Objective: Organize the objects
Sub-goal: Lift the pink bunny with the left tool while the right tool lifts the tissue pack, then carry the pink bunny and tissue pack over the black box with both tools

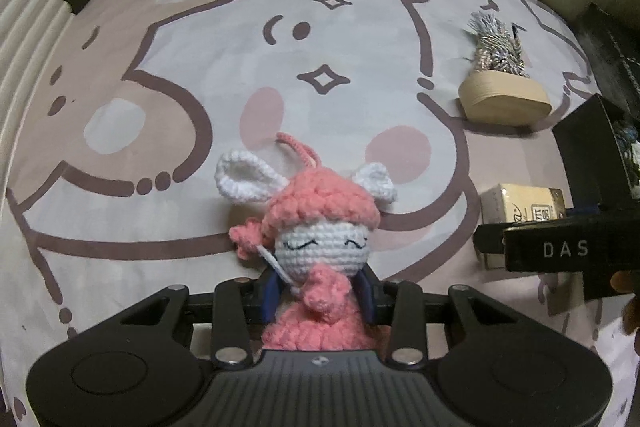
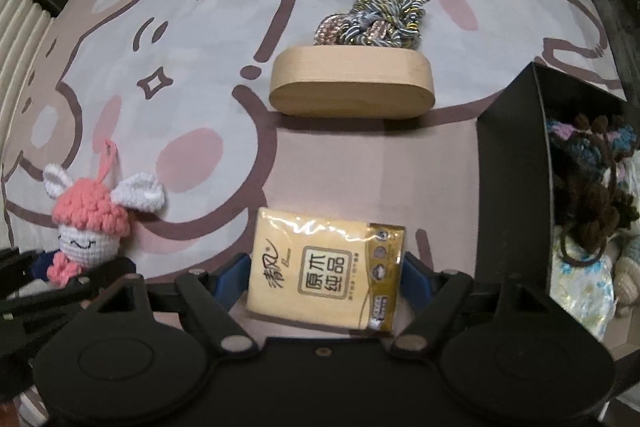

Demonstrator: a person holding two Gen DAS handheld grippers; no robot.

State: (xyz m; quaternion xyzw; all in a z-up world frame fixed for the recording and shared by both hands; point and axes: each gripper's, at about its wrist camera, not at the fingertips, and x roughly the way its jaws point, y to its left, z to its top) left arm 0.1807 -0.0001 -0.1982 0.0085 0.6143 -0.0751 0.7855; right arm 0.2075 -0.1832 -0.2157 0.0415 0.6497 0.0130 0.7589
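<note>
A crochet doll (image 1: 320, 227) with a pink hat and white ears lies on the cartoon-print bedsheet (image 1: 200, 67). My left gripper (image 1: 320, 291) is shut on the doll's pink body, its blue pads pressing both sides. The right wrist view has the same doll (image 2: 90, 223) at far left. A yellow tissue pack (image 2: 324, 267) sits between the blue fingers of my right gripper (image 2: 322, 275), which point straight down; both pads touch the pack's short edges. In the left wrist view, the tissue pack (image 1: 520, 203) is partly hidden behind the right gripper's black body.
A wooden oval box (image 2: 352, 87) stands beyond the tissue pack, with a bundle of metallic tassel cord (image 2: 376, 19) behind it. An open black box (image 2: 512, 167) at the right holds yarn items (image 2: 592, 195). A ribbed white cushion (image 1: 24, 27) borders the left side.
</note>
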